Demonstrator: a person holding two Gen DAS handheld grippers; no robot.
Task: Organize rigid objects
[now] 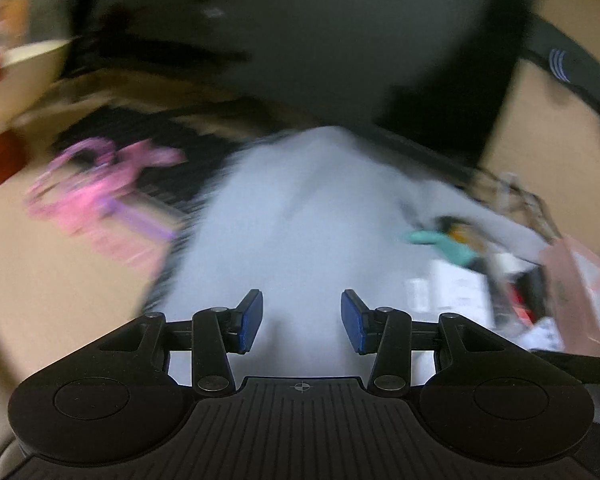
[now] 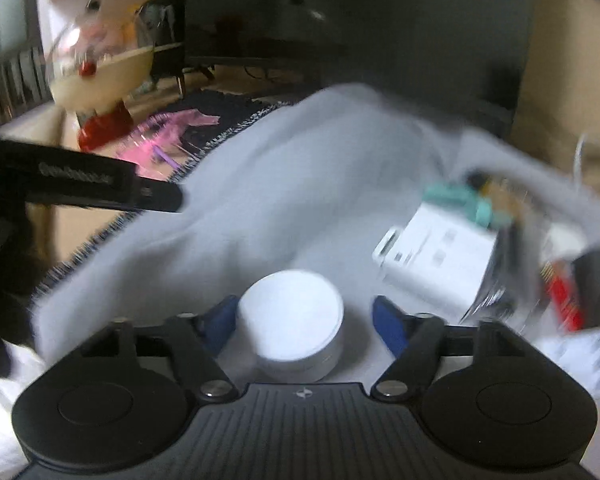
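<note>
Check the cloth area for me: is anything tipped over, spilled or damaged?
No spill or damage shows, though both views are motion-blurred. The white box lies tilted among a loose jumble at the right edge of the grey cloth. The white round jar stands upright between the right gripper's open fingers.

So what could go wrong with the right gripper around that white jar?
The right gripper is open, with only its left finger near the white jar, so closing could push the jar sideways instead of gripping it. The gray cloth beneath looks rumpled, so the jar may tip. Blur suggests fast motion, so aim may be off.
</note>
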